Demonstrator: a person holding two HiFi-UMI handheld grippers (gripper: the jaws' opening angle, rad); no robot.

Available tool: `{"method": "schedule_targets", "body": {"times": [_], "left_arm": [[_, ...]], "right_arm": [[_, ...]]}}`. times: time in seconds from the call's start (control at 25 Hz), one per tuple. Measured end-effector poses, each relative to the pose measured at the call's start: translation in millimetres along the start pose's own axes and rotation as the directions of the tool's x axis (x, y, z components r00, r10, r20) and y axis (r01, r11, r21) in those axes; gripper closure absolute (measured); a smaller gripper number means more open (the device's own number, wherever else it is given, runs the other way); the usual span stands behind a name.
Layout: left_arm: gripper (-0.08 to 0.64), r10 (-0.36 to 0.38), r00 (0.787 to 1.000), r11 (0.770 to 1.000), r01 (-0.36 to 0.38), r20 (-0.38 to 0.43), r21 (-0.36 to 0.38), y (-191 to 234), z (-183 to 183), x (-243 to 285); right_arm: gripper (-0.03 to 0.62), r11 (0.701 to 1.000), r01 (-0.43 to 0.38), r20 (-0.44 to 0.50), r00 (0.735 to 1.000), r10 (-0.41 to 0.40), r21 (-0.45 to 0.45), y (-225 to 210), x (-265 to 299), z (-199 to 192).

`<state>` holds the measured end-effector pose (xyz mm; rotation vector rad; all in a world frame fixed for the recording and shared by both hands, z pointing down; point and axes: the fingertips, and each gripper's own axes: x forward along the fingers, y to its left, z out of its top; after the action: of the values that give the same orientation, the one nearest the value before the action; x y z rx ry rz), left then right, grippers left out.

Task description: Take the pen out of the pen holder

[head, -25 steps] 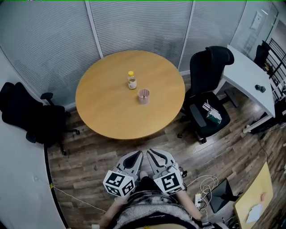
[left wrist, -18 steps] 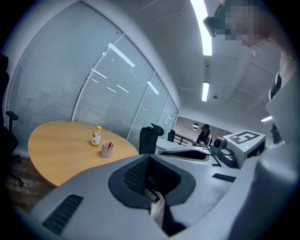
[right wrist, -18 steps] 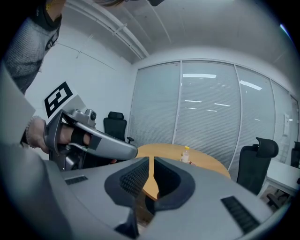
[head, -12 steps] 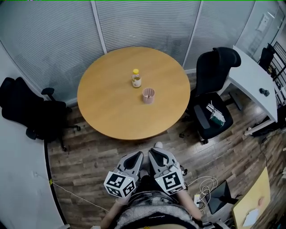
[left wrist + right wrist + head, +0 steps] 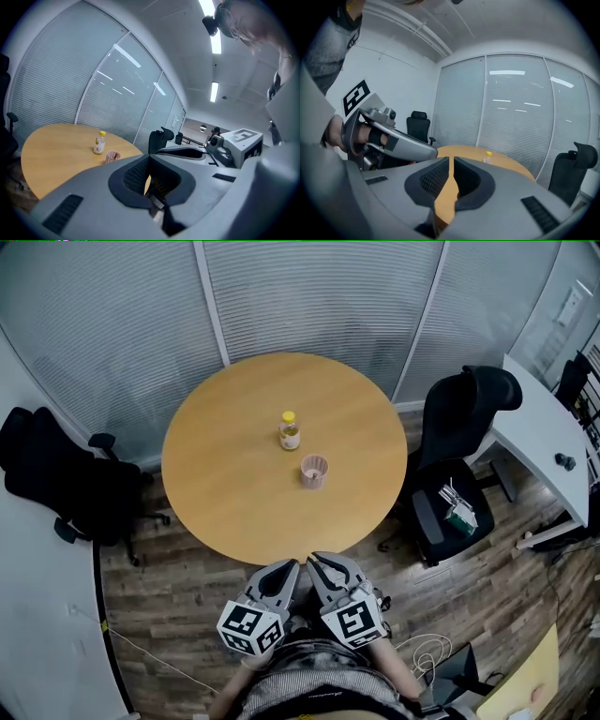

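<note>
my left gripper (image 5: 287, 568) and right gripper (image 5: 321, 564) are clenched on nothing, tucked at six o'clock, short of the round wooden table (image 5: 225, 484). the pink ribbed plastic pen holder (image 5: 315, 471) stands mid-table at twelve o'clock with the red pen (image 5: 114, 156) inside, so i reckon the approach comes first.

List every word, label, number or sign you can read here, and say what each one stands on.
No readable text in any view.
Bottle label: too small to read.
Pen holder: no print visible.
Cubes on the left gripper and right gripper: square marker patterns only, no words.
Packet on the black chair: print too small to read.
</note>
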<state>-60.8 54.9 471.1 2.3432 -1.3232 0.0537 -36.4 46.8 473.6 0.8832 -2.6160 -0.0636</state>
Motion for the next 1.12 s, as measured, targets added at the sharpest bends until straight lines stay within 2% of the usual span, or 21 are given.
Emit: {"method": "schedule_targets", "body": {"times": [0.2, 0.72, 1.12], "left_arm": [[0.555, 0.024, 1.0, 1.0, -0.024, 0.001, -0.001, 16.8, 20.5, 37.5], [0.555, 0.055, 0.998, 0.998, -0.055, 0.012, 0.006, 31.3, 55.0, 121.7], [0.555, 0.087, 0.996, 0.996, -0.087, 0.018, -0.006, 49.5, 60.1, 146.5]], "right_arm": [[0.549, 0.999, -0.012, 0.032, 0.999, 0.011, 0.042, -39.0, 23.4, 9.1], [0.549, 0.998, -0.03, 0.08, 0.996, 0.025, 0.059, -125.5, 52.8, 14.4], [0.549, 0.996, -0.053, 0.074, 0.996, 0.048, 0.068, -149.1, 78.5, 5.8]]}}
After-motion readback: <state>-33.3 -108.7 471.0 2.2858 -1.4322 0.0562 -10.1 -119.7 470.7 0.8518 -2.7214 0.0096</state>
